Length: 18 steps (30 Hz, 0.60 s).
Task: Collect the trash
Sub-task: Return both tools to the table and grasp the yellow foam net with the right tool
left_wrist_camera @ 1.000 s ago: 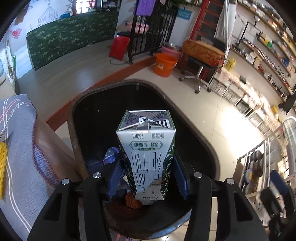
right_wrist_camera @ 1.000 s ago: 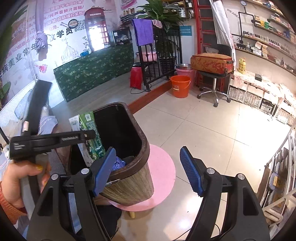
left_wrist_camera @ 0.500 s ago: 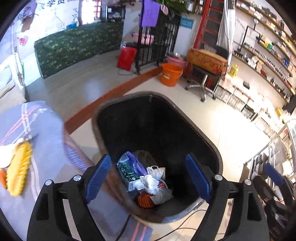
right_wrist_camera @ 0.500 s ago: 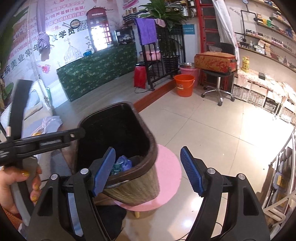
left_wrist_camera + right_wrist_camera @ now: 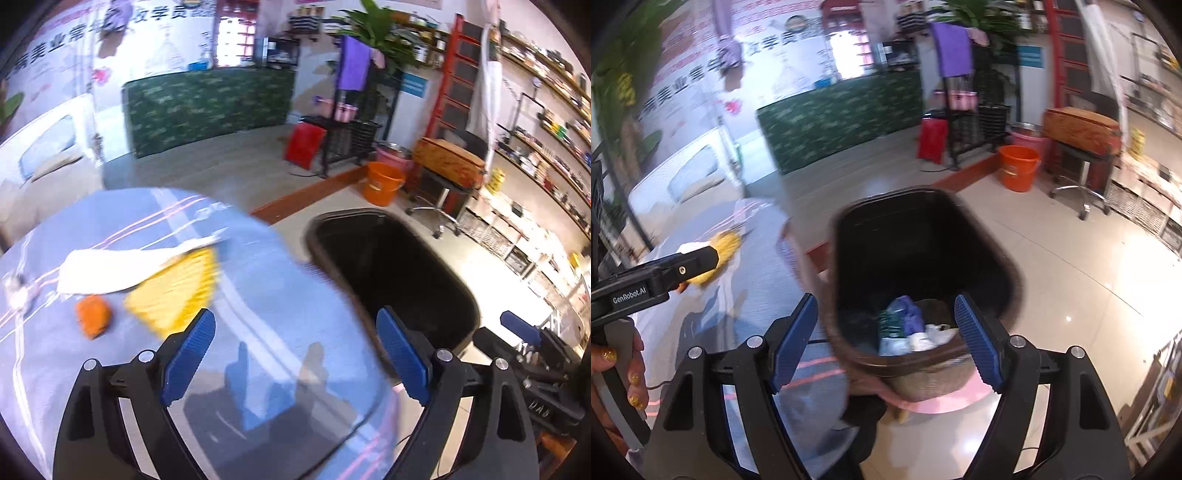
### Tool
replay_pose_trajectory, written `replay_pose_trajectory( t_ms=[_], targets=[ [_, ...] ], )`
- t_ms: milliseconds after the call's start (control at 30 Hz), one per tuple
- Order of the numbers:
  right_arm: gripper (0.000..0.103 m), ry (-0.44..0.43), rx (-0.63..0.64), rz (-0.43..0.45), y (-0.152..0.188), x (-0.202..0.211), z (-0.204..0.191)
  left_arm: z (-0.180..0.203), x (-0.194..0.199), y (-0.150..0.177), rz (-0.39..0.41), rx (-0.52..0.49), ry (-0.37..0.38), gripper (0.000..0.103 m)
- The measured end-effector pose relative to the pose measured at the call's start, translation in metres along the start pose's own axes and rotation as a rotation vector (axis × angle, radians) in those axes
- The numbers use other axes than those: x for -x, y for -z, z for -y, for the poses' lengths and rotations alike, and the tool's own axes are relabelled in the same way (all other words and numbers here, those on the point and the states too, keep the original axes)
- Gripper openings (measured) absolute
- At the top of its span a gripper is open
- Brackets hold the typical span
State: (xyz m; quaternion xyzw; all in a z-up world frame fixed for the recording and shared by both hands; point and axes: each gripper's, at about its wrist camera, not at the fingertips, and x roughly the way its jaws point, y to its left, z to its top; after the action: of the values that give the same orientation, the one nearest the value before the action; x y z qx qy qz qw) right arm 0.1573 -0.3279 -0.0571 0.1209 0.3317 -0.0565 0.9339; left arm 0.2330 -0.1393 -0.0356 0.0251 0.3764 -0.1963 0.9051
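A dark trash bin (image 5: 399, 273) stands right of a table covered in blue-grey cloth (image 5: 277, 295). On the cloth lie a yellow mesh piece (image 5: 177, 291), a white paper (image 5: 118, 269) and an orange scrap (image 5: 92, 317). My left gripper (image 5: 295, 354) hovers over the cloth near the bin's rim, its jaws opening with nothing between them. In the right wrist view the bin (image 5: 923, 258) holds blurred trash (image 5: 908, 328), including a green carton. My right gripper (image 5: 886, 339) hangs open over the bin's near rim, its jaws widening slightly and gripping nothing.
The bin rests on a pink round stool (image 5: 945, 398). An orange bucket (image 5: 382, 182) and a wheeled stool (image 5: 443, 177) stand on the tiled floor behind. Shelves line the right wall. A person's hand (image 5: 613, 369) holds the left gripper's handle.
The left gripper opened and let the milk carton drop into the bin, then swung left and up over the cloth-covered table. The right gripper shifted left, now over the bin's near rim.
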Motion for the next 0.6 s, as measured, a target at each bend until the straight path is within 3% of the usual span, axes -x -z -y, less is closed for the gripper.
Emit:
replay_pose_trajectory(
  t_ms=[233, 600],
  targets=[
    [0.077, -0.129, 0.104, -0.051, 0.0, -0.014, -0.059, -0.073, 0.018, 0.018, -0.019, 0.115, -0.098, 0.088],
    [0.077, -0.305, 0.242, -0.146, -0.015, -0.047, -0.154, -0.152, 0.035, 0.038, -0.044, 0.225, -0.203, 0.088]
  ],
)
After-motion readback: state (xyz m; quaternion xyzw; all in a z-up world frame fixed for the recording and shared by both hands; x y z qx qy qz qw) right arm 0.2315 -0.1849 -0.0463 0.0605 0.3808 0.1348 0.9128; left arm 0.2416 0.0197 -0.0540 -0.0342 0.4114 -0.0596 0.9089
